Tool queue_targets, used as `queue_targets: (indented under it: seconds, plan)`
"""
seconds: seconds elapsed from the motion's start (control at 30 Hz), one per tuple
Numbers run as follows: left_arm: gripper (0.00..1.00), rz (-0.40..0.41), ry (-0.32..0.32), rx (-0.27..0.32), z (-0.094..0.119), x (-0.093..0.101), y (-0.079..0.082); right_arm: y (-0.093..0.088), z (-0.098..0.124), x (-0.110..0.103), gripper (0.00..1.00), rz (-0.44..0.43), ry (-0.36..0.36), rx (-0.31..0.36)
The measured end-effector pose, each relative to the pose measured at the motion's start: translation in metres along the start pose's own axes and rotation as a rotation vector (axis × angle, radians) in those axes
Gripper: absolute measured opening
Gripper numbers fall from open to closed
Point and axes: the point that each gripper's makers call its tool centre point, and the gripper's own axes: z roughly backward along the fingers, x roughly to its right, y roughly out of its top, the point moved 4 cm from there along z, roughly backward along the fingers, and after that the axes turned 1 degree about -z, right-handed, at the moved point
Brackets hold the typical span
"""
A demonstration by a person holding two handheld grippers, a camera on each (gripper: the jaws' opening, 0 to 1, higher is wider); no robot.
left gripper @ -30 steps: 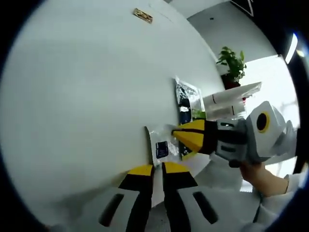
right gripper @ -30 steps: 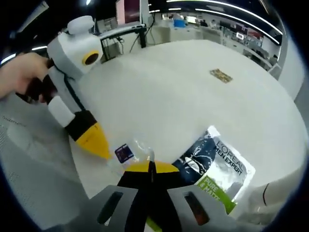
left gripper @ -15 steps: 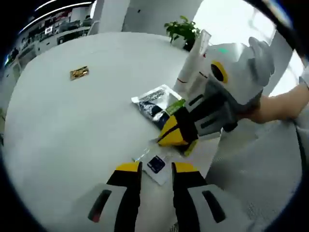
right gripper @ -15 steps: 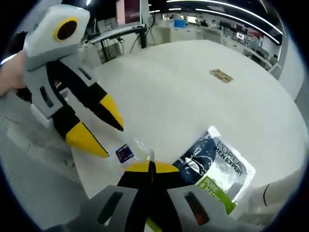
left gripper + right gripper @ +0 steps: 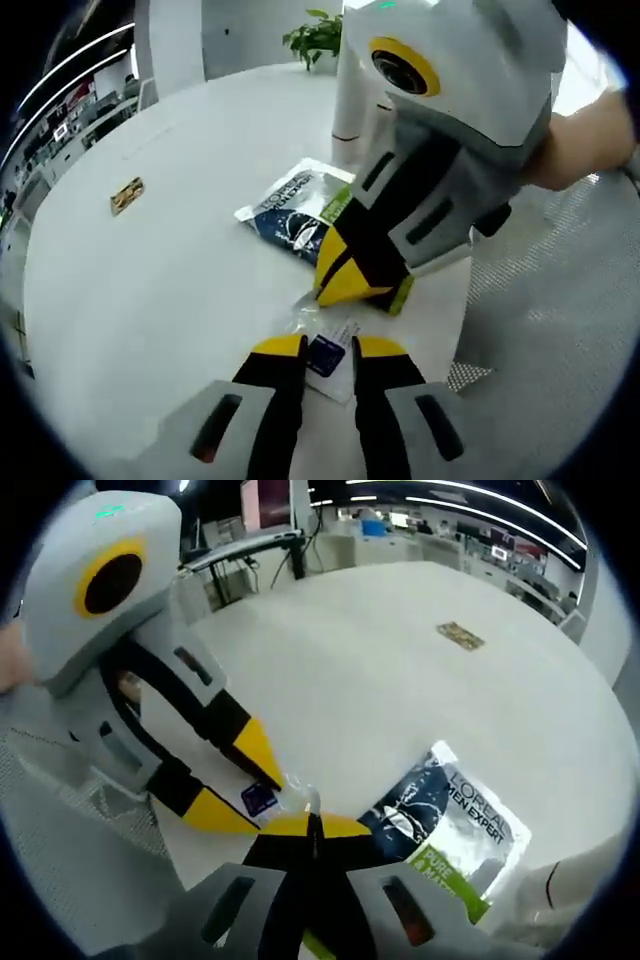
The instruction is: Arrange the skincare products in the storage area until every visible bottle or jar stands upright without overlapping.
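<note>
The left tool, jaws now spread, has swung in to straddle the small clear sachet at the near edge of the white surface, which the right tool, jaws pressed together, pins beside the dark pouch, suggesting a handover.

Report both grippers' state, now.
Left gripper: open, jaws either side of the small clear plastic sachet with a blue label.
Right gripper: shut on the same sachet's edge.
</note>
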Motion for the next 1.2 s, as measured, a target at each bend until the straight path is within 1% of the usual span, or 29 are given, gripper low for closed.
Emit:
queue_targets:
  seconds: [0.07, 0.1, 0.23, 0.3, 0.37, 0.43, 0.47, 0.53, 0.6, 0.67, 0.83, 1.0, 1.2]
  plan:
    - [0.15, 0.010, 0.000, 0.000, 0.001, 0.000, 0.000, 0.001, 0.000, 0.000, 0.03, 0.027, -0.001, 0.014]
    - [0.15, 0.012, 0.001, 0.002, 0.001, 0.000, -0.001, 0.003, 0.001, 0.000, 0.03, 0.061, 0.001, 0.032]
    - [0.16, 0.033, 0.008, 0.005, 0.000, 0.000, -0.002, 0.003, 0.006, 0.000, 0.07, 0.081, -0.014, 0.048]
    - [0.16, 0.034, 0.010, 0.002, 0.000, 0.000, -0.003, 0.009, 0.014, 0.002, 0.10, 0.095, -0.041, 0.090]
    - [0.16, 0.037, 0.011, 0.002, 0.000, 0.000, -0.003, 0.012, 0.022, -0.001, 0.07, 0.095, -0.026, 0.109]
    - [0.16, 0.046, 0.011, 0.003, 0.000, 0.000, -0.003, 0.014, 0.022, -0.004, 0.05, 0.103, -0.003, 0.124]
    - [0.16, 0.048, 0.011, 0.003, -0.001, 0.000, -0.003, 0.014, 0.021, -0.006, 0.05, 0.111, 0.007, 0.124]
    - [0.16, 0.051, 0.012, 0.004, -0.001, -0.002, -0.004, 0.010, 0.017, -0.014, 0.06, 0.127, 0.041, 0.096]
    - [0.16, 0.057, 0.014, 0.003, -0.001, -0.001, -0.004, 0.007, 0.012, -0.018, 0.07, 0.147, 0.044, 0.073]
    - [0.16, 0.072, 0.016, 0.005, -0.001, 0.000, -0.003, 0.000, 0.008, -0.019, 0.06, 0.168, 0.040, 0.031]
    - [0.16, 0.085, 0.020, 0.005, -0.001, 0.000, -0.003, -0.003, 0.004, -0.017, 0.07, 0.183, 0.033, 0.016]
    - [0.16, 0.087, 0.016, 0.008, 0.000, 0.000, -0.003, -0.004, 0.006, -0.013, 0.07, 0.170, 0.027, 0.012]
    - [0.21, 0.081, -0.005, 0.014, -0.001, 0.003, -0.002, -0.003, 0.007, -0.014, 0.07, 0.167, 0.029, 0.014]
